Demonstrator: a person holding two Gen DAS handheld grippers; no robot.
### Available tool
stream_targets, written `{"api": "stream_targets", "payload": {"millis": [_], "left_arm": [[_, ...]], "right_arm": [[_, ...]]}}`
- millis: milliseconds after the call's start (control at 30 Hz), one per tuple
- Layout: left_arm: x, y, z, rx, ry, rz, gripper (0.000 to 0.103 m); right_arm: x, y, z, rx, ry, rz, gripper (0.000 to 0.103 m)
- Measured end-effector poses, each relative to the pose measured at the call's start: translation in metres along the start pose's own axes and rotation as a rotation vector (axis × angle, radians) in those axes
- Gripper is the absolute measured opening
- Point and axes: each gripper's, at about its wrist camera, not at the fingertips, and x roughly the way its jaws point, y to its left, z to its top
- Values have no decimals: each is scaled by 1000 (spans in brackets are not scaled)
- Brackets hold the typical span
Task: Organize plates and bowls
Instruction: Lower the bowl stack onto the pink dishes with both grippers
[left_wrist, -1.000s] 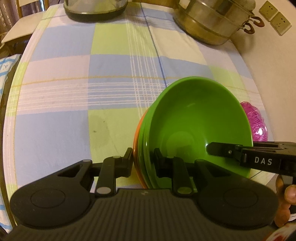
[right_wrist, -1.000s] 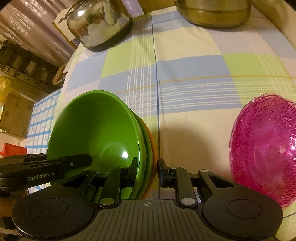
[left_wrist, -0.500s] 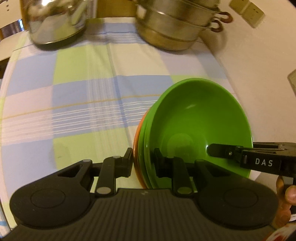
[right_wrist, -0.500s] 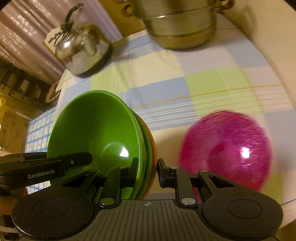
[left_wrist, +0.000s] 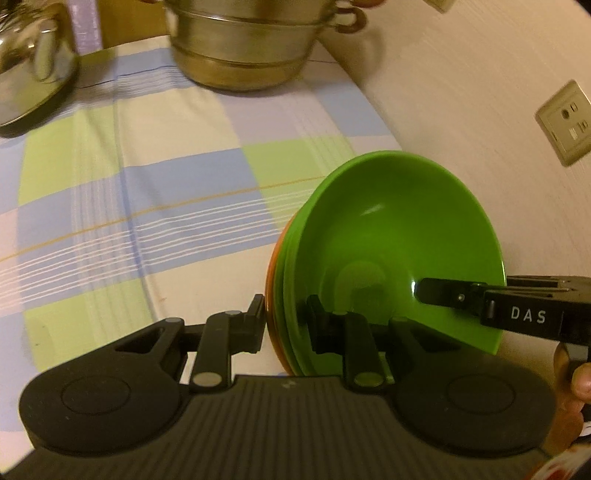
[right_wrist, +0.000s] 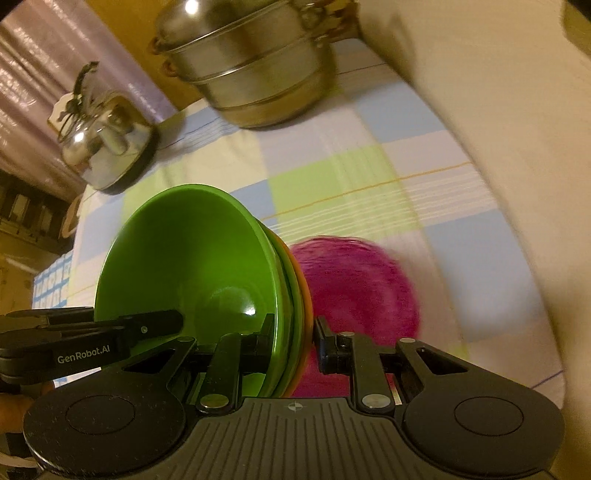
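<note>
Each camera sits just behind its own claw, looking steeply down along the fingers, close over the checked tablecloth (left_wrist: 147, 177). Both views share the stacked bowls (left_wrist: 399, 236) between the claws and the steel steamer pot (right_wrist: 255, 70) far ahead.

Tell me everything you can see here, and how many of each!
Bowls: a nested stack, green on top, orange at the bottom, exact count unclear; held above the table by both tools.
Pink dish: one, see-through pink, on the tablecloth beside the stack.
Steamer pot: one, silver metal, far end of the table.
Kettle: one, shiny silver, far end, left of the pot.
Tablecloth: one, blue, green and white checks, covering the table.
Wall socket: one, cream, on the wall at the right.
Left tool: one, black, shut on the stack's rim.
Right tool: one, black, shut on the opposite rim.
</note>
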Motion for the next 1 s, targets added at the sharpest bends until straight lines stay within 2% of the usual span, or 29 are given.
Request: {"api": "stream_targets", "payload": {"millis": [233, 433, 1000], "left_arm": [[23, -27, 5, 25, 26, -15, 20], [43, -34, 6, 28, 53, -10, 20], [73, -29, 8, 19, 91, 6, 20]], "right_arm": [[-4, -36, 2, 35, 7, -17, 21], [7, -56, 3, 62, 25, -17, 20], [35, -73, 2, 92, 64, -10, 20]]}}
